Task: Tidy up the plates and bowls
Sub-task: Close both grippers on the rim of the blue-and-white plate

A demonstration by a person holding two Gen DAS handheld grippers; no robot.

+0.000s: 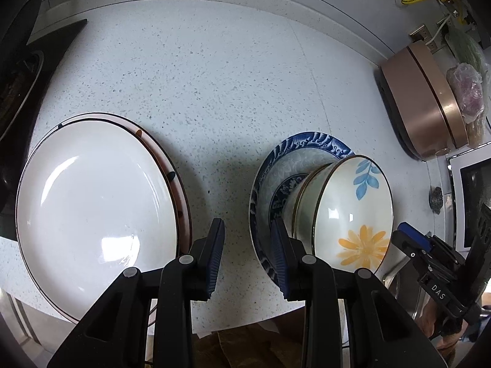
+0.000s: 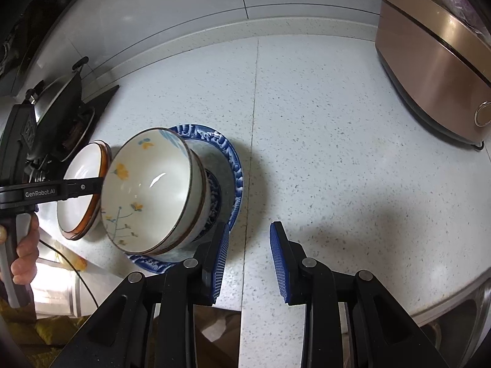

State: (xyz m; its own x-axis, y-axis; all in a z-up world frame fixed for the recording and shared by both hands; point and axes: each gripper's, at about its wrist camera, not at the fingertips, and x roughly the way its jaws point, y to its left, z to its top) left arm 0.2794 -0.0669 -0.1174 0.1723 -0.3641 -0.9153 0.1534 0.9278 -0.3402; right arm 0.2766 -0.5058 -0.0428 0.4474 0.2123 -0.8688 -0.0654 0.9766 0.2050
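Note:
A white plate (image 1: 92, 202) lies stacked on a pink-rimmed plate (image 1: 181, 202) at the left of the speckled counter (image 1: 214, 92). To the right, stacked flower-painted bowls (image 1: 346, 214) stand in a blue patterned plate (image 1: 310, 144). My left gripper (image 1: 248, 254) is open and empty, above the counter between the two stacks. In the right wrist view the bowls (image 2: 153, 190) sit in the blue plate (image 2: 233, 165), with the white plates (image 2: 79, 190) beyond them. My right gripper (image 2: 249, 260) is open and empty, just right of the blue plate.
A copper-coloured appliance (image 1: 426, 104) stands at the back right, also in the right wrist view (image 2: 435, 55). A stove with a lidded pan (image 2: 58, 104) is at the left. The counter's front edge runs just below both grippers. A sink rim (image 2: 478, 309) is at the right.

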